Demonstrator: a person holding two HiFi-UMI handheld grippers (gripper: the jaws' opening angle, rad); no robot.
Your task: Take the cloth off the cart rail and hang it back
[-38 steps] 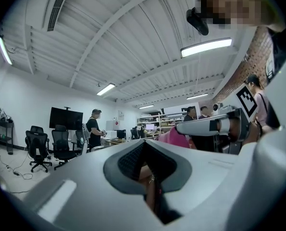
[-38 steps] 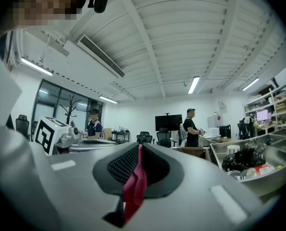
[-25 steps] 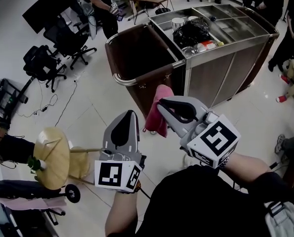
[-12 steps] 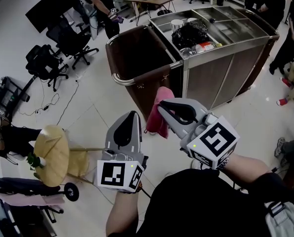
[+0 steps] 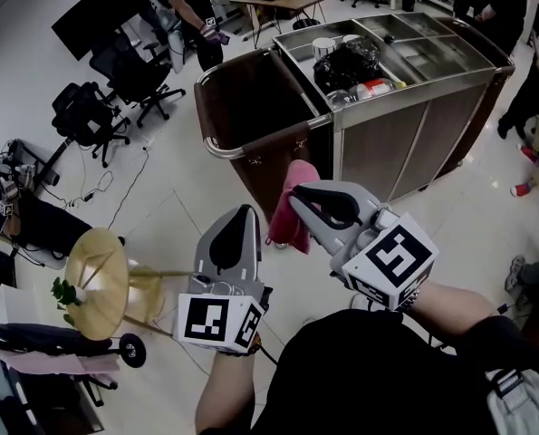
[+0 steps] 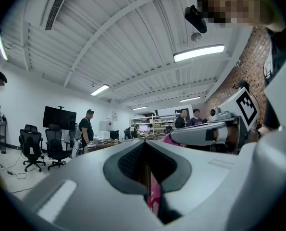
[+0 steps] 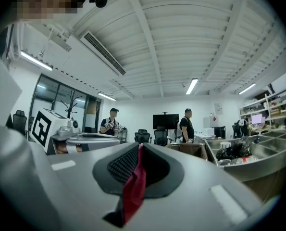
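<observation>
A pink-red cloth (image 5: 292, 217) hangs from my right gripper (image 5: 296, 189), which is shut on its top edge; in the right gripper view the cloth (image 7: 133, 189) is pinched in the seam between the jaws. It dangles in the air just in front of the curved steel cart rail (image 5: 251, 146), apart from it. My left gripper (image 5: 245, 209) is held beside the right one, to the left of the cloth, with its jaws together and nothing in them. In the left gripper view, pink cloth (image 6: 155, 196) shows only behind the jaws' slit.
The steel cart (image 5: 405, 125) has a brown bag compartment (image 5: 251, 89) behind the rail and a black bag (image 5: 346, 62) on top. Office chairs (image 5: 129, 66) and a round wooden stool (image 5: 97, 284) stand at the left. People (image 5: 186, 7) stand at the back and right.
Both grippers and the cloth keep their places beside each other; only the view has shifted slightly and a person at the left edge has moved.
</observation>
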